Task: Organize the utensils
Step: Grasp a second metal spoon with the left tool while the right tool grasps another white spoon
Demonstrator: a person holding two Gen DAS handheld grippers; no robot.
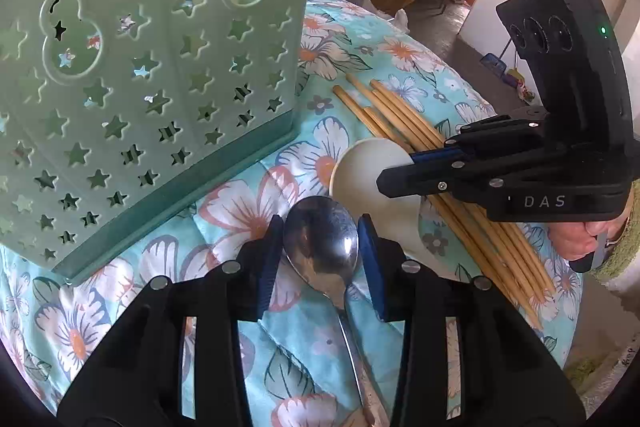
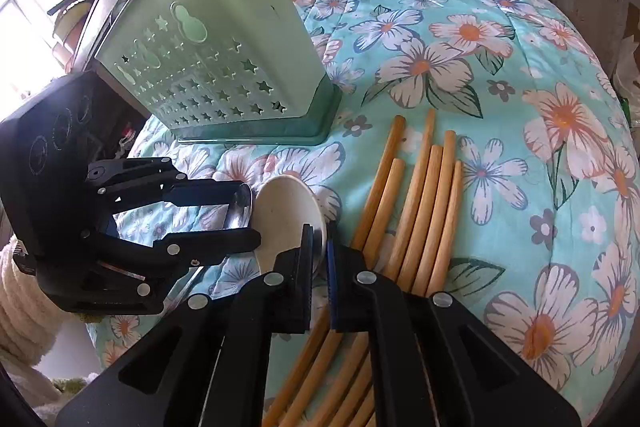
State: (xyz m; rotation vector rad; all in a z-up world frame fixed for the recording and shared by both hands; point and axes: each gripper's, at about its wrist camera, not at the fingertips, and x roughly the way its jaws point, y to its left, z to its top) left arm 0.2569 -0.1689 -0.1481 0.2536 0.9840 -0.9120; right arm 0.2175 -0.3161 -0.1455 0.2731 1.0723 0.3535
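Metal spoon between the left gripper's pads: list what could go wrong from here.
1. The left gripper straddles the shiny metal spoon at its rounded bowl, so the pads may slip off the curve.
2. The right gripper, shut on the cream plastic spoon, sits close by; the two could collide.
3. The soft floral quilt gives, so the loose wooden chopsticks may roll.

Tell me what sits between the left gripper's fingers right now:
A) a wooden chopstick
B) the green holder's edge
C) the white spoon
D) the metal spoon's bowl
D: in the left wrist view the metal spoon has its bowl framed by the left gripper, while the chopsticks lie off to the side.
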